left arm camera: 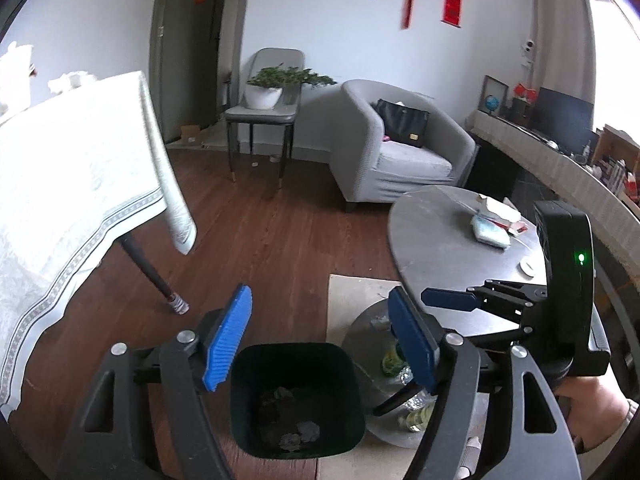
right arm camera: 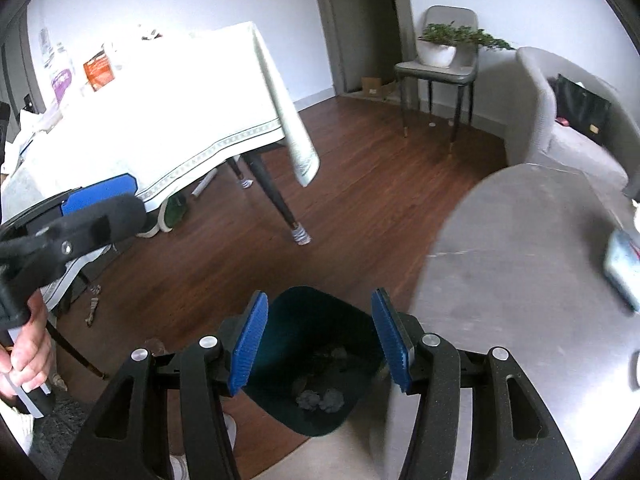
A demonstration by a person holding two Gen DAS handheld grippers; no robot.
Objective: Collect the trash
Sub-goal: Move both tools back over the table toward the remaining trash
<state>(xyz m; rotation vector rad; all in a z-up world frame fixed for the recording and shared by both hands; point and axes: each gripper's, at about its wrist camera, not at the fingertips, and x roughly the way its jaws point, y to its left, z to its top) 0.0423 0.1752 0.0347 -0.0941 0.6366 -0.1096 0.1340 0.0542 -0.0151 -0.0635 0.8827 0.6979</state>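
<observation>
Both grippers hang over the dark bin (left arm camera: pixel 298 400), which sits on the floor straight below and just ahead of their tips. The left gripper (left arm camera: pixel 320 336) has its blue pads spread wide with nothing between them, and the right gripper (right arm camera: pixel 320 340) is likewise spread and empty. In the bottom of the bin lie a few crumpled grey wads of trash (right arm camera: pixel 320 400), so the step in hand looks like the end of a drop: the load is in, and both tools are free

What remains to collect seems to lie on the round grey table (left arm camera: pixel 440 232), up and to the right of the left gripper: a pale blue packet (left arm camera: pixel 490 234) beside some torn paper and a box (left arm camera: pixel 500 210), and a small white scrap (left arm camera: pixel 528 268) nearer the table's edge. Bottles (left arm camera: pixel 394 362) also lie on the lower shelf under that table, just right of the bin

The next move, as I judge it, calls for swinging one gripper toward the table top, keeping the pads apart until they straddle a piece, then closing on it. The packet looks soft and flat, so a low approach from its edge should serve best
</observation>
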